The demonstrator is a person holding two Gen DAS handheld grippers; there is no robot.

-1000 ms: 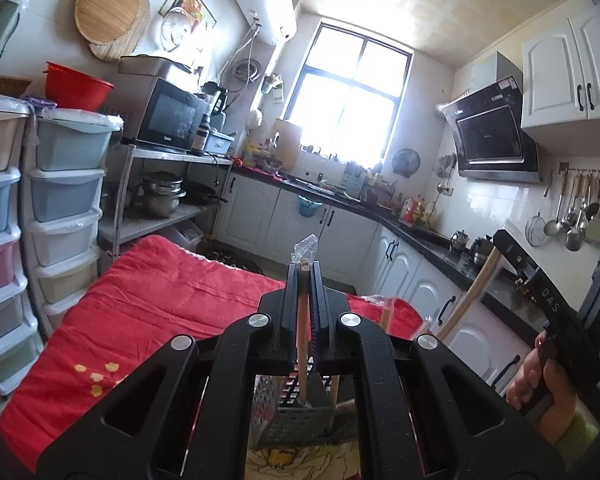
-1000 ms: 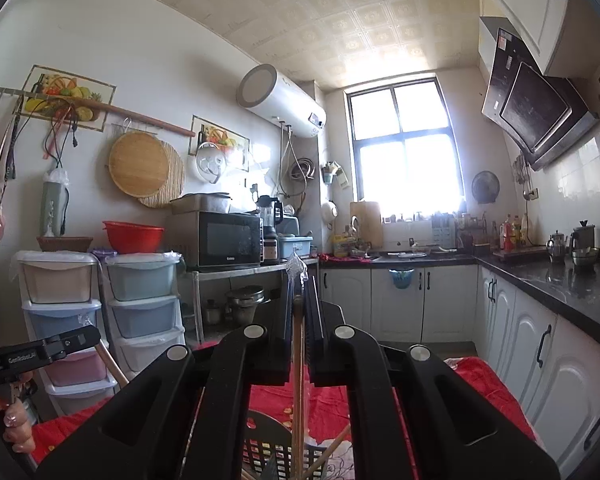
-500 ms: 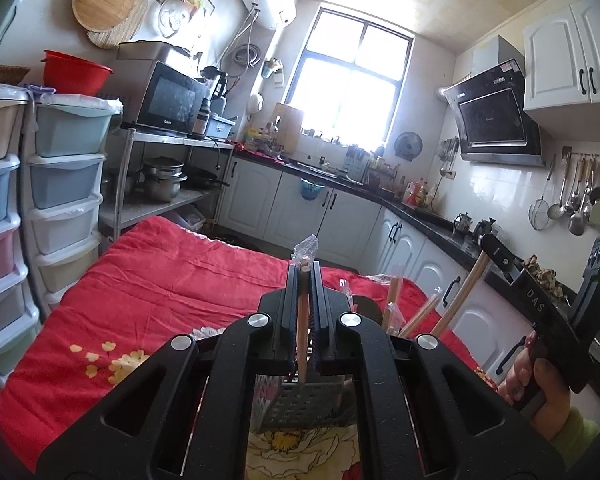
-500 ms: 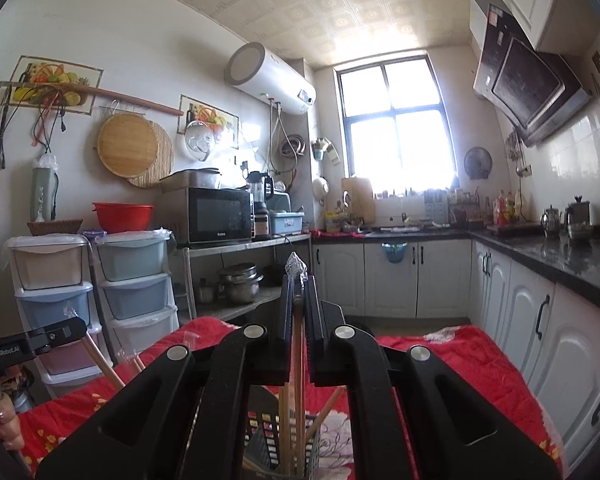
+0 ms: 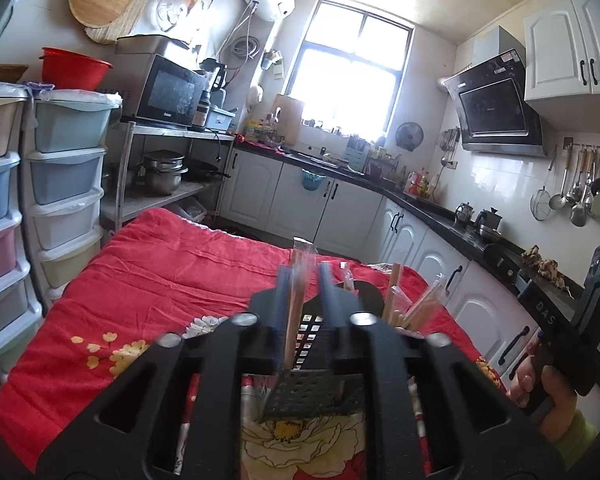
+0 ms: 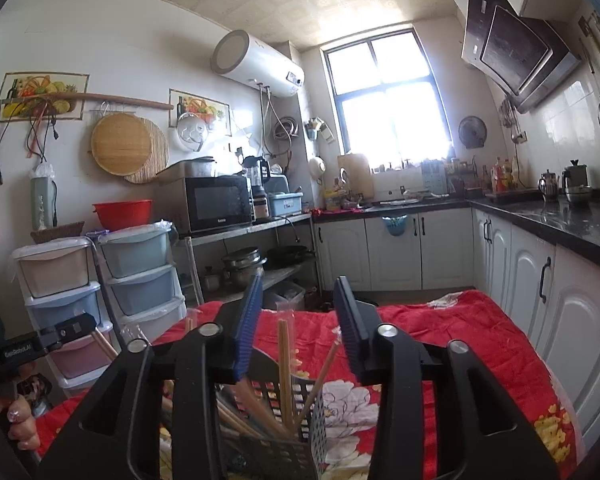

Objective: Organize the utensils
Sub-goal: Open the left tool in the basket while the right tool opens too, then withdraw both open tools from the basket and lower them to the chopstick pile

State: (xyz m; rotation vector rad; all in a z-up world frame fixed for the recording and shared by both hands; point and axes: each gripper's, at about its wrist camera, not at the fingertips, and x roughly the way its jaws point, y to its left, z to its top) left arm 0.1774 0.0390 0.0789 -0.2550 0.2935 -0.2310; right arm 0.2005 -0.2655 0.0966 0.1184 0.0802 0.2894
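A dark perforated utensil basket (image 5: 312, 392) stands on the red floral cloth (image 5: 148, 280), holding several plastic-wrapped wooden chopsticks (image 5: 396, 300). My left gripper (image 5: 305, 276) hovers over the basket with its jaws parted; a wrapped chopstick pair (image 5: 294, 312) stands between them, leaning on the left pad and reaching into the basket. My right gripper (image 6: 300, 304) is wide open above the same basket (image 6: 276, 440). A chopstick pair (image 6: 285, 368) stands free in the basket between its jaws.
Stacked plastic drawers (image 5: 60, 184) stand left of the table. A metal shelf with a microwave (image 5: 168, 92) and pots lies beyond. White cabinets and a black counter (image 5: 440, 212) run along the back and right. The right hand's gripper body (image 5: 568, 320) shows at the right edge.
Both grippers lowered toward the basket. The right gripper opened and its chopsticks now stand in the basket. The left gripper's jaws have parted around its chopsticks.
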